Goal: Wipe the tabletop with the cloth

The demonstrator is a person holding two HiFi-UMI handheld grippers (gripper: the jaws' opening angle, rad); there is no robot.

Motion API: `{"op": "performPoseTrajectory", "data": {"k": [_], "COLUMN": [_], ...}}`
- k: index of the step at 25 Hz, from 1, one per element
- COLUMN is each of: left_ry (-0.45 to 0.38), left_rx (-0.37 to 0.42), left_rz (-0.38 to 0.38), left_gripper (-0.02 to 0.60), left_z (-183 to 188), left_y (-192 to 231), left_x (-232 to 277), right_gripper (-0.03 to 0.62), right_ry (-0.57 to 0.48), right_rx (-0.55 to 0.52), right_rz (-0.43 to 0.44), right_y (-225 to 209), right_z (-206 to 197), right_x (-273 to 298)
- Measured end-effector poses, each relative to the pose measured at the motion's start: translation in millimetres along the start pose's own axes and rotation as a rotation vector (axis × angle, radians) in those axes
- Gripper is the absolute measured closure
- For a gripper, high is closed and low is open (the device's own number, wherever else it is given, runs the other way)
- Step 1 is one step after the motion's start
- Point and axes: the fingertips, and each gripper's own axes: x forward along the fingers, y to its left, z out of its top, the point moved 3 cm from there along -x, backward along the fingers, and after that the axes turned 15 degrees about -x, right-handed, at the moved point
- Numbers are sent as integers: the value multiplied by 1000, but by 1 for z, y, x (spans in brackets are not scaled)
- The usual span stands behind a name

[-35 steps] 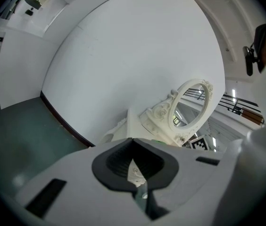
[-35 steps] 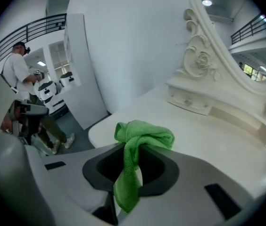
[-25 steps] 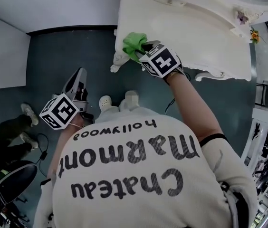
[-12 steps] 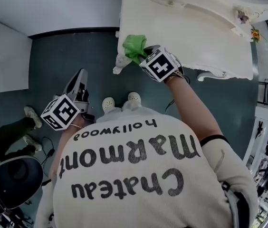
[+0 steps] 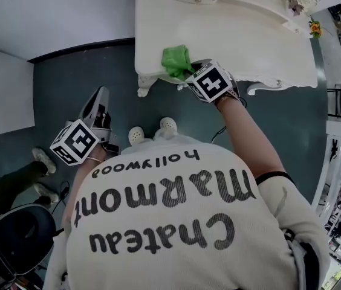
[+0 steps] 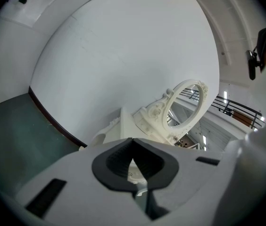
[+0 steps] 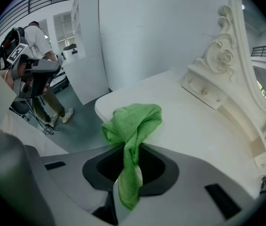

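Head view, upper middle of the frame: green cloth (image 5: 176, 60) bunched on the white tabletop (image 5: 249, 47), close to its near edge and not far from the lower-left corner of the top. Right gripper (image 5: 187, 72) just below and right of the cloth, marker cube toward the lower right, forearm running down to the printed shirt (image 5: 170, 222).

Right gripper view, centre of the frame: cloth (image 7: 134, 119) pinched between the dark pads (image 7: 159, 168) of the right gripper (image 7: 129, 166), jaws closed on a narrow twisted neck of fabric. Rumpled head of the cloth just beyond the fingertips, resting on the tabletop (image 7: 194, 126) near its rounded edge. Loose tail hanging down behind the pinch, toward the bottom of the frame. At the right edge, carved mirror frame (image 7: 225, 55) standing at the back of the top. Another person (image 7: 34, 36) in the upper left, well apart.

Head view, left of centre: left gripper (image 5: 100, 94) held over the dark floor (image 5: 74, 77), well apart from the table, tips pointing toward the top of the frame. A pair of pale shoes (image 5: 152, 128) just to its right. Dark chair (image 5: 19, 234) in the lower-left corner.

Left gripper view, lower centre: left gripper (image 6: 133, 160) with tips brought together, holding nothing, only a slit of background showing lower down between the pads. Beyond them, the oval mirror (image 6: 185, 105) right of centre, against a plain white wall (image 6: 123, 46).
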Motion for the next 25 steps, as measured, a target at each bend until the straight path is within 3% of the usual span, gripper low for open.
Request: {"op": "performPoseTrajectory", "data": {"k": [25], "left_ry": [103], "left_rx": [32], "left_rz": [-57], "left_gripper": [574], "left_z": [-32], "left_y": [-51], "left_x": [80], "right_gripper": [507], "right_ry": [62], "right_rx": [185], "right_rz": [-100], "right_y": [-71], "right_z": [-104], "right_x": [-41]}}
